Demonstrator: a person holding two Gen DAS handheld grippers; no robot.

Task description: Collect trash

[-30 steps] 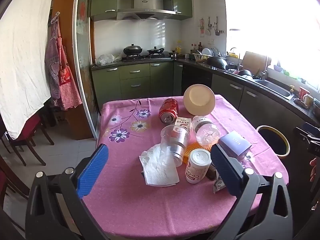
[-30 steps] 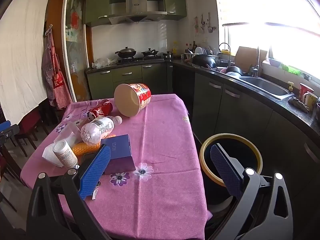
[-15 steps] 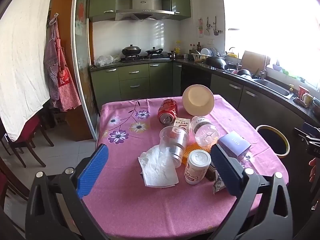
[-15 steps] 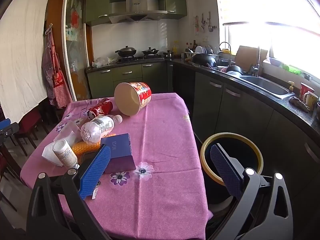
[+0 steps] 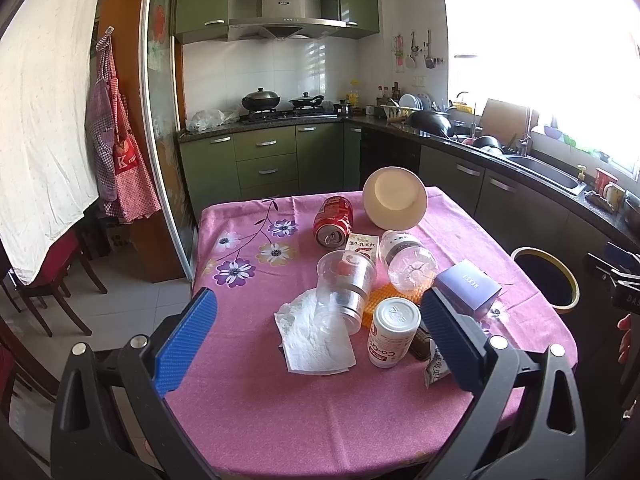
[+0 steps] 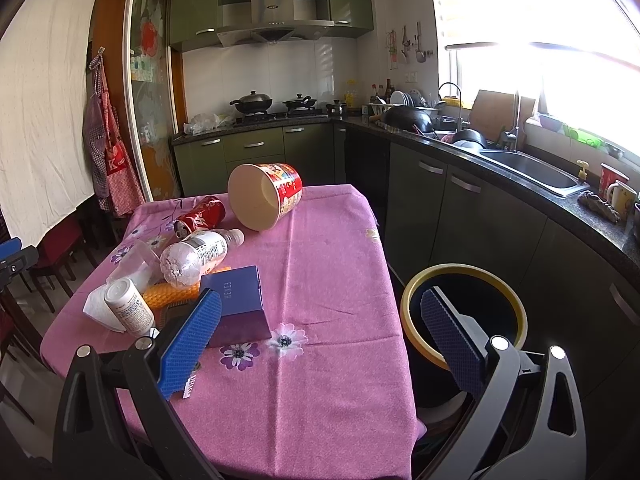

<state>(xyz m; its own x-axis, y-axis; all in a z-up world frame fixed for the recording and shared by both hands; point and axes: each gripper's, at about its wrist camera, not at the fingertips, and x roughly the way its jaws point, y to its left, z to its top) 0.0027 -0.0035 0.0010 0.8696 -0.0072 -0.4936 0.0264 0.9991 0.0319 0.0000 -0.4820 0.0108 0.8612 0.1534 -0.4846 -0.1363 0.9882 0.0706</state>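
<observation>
Jaws of both grippers wide, empty — trash heaped on the table (image 5: 248,380), bin (image 6: 464,276) beside.

Both claws (image 5: 316,340) (image 6: 320,340) wide apart, empty

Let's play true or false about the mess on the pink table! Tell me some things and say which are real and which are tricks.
1. The red can lies on its side. True.
2. The big paper bowl stands upright. False: it is tipped over, its open mouth facing sideways.
3. The left gripper is holding the white bottle. False: it is open and grips nothing.
4. The bin stands on the floor beside the table. True.
5. The purple box is inside the bin. False: it sits on the table.
6. The right gripper is open. True.
</observation>
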